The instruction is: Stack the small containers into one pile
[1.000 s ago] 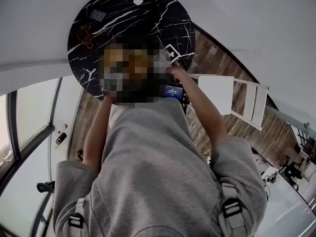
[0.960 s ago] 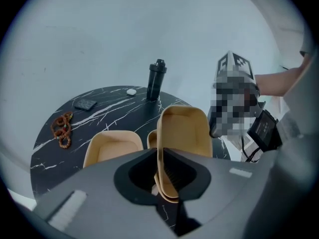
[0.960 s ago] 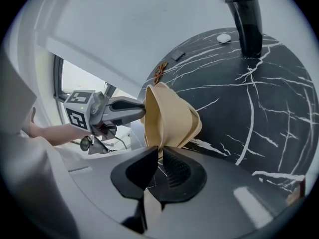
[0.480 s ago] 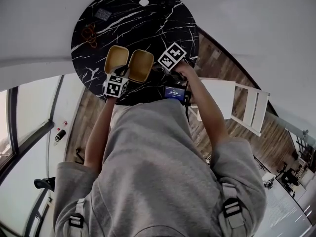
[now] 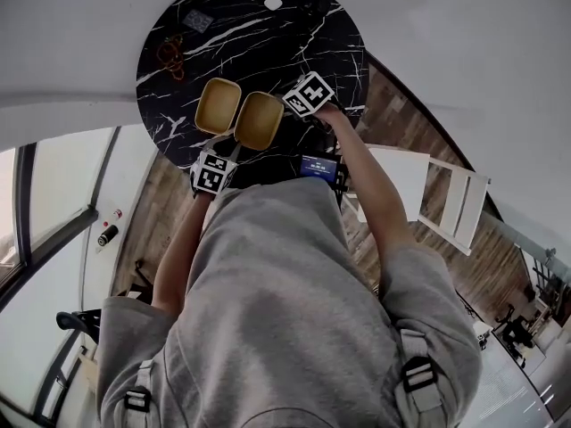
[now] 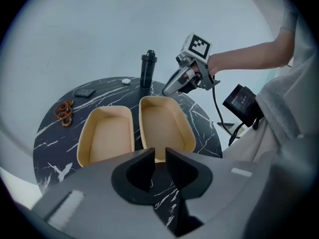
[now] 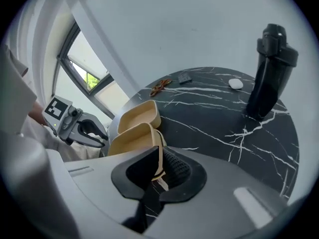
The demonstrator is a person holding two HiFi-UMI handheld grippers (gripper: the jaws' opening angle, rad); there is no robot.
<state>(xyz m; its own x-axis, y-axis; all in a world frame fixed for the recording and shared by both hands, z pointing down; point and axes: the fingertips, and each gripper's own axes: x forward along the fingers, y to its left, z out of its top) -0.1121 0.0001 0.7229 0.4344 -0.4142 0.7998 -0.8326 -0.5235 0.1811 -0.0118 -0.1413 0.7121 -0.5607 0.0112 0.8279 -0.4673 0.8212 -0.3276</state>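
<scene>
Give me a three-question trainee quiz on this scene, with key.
1. True or false: the right tan rectangular container sits nested inside the left tan rectangular container on the round black marble table.
2. Which gripper has a container rim between its jaws? A left, B right.
3. Name the tall upright object on the table.
Key: 1 false, side by side. 2 B: the right gripper, jaws closing, pinches it; the left gripper, jaws opening, is empty. 3 black bottle.

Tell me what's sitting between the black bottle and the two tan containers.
Nothing: in the right gripper view, only bare marble tabletop separates the black bottle from the tan containers.
</scene>
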